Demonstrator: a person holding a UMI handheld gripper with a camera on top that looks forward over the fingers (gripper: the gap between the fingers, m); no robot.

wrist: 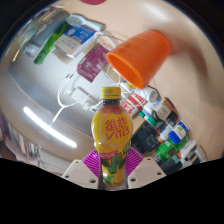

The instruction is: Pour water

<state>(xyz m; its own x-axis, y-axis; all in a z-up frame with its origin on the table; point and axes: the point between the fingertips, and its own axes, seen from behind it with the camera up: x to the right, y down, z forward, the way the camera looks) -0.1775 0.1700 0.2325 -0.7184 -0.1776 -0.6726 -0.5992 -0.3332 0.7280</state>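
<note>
A yellow drink bottle [111,135] with a yellow cap and a red-lettered label stands between my fingers. Both pink pads [95,165] press on its lower sides, so my gripper [112,172] is shut on it. The whole scene appears tilted, so the bottle is held at a lean. Just beyond the bottle's cap, an orange cup [141,55] lies tipped with its open mouth facing the bottle. The bottle's base is hidden below my fingers.
The shiny metal table [40,100] spreads to the left under a white cable [65,105]. Several boxes and packets [75,35] lie beyond it. A row of bottles and cans [165,125] stands to the right of the held bottle.
</note>
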